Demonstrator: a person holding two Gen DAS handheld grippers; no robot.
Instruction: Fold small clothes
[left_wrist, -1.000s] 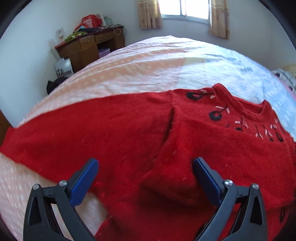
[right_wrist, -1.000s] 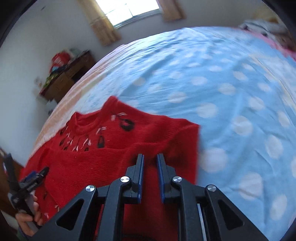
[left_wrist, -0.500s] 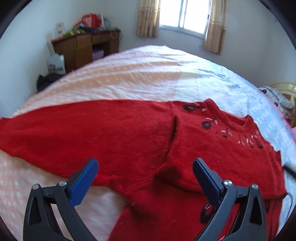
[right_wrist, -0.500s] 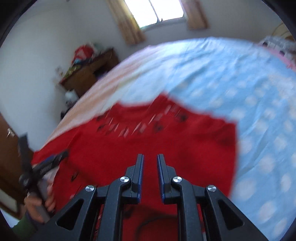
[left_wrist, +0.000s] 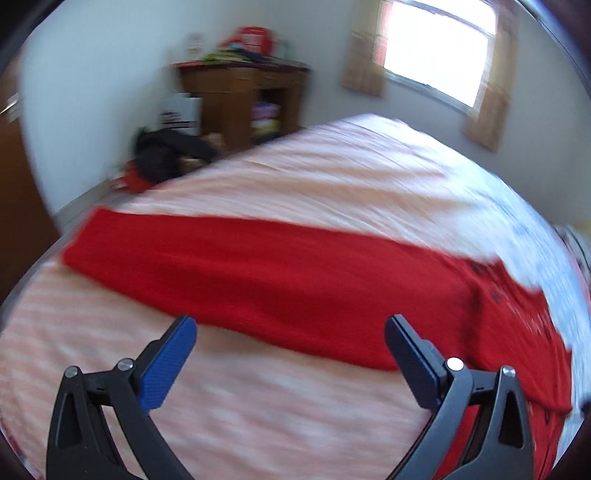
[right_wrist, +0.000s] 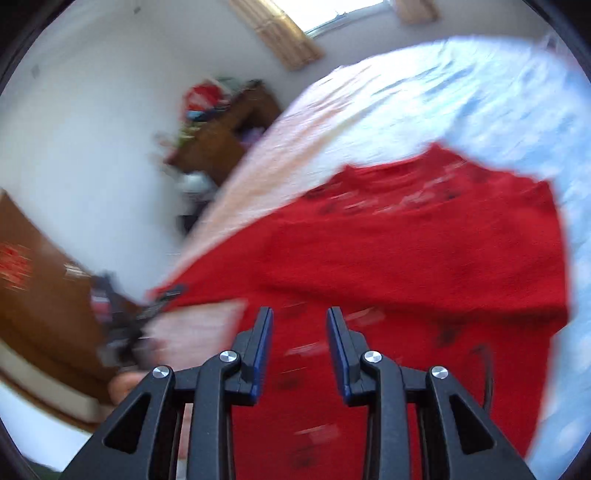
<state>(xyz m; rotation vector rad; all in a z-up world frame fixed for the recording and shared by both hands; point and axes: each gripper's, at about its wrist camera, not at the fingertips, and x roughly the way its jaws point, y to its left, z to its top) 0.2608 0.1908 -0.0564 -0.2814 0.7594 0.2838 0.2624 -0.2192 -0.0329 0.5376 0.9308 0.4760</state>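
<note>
Bed is covered by a red sweater, its long sleeve stretched toward the left edge. Left claw is held wide open just before the sleeve, nearer; right claw is opening, empty, over the body.

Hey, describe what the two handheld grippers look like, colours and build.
Both the left gripper and the right gripper are alike: matte black plastic frames with triangular cut-outs, round silver pivot screws, and two flat fingers faced with textured blue pads. No markings are visible. The blur hides finer detail.
</note>
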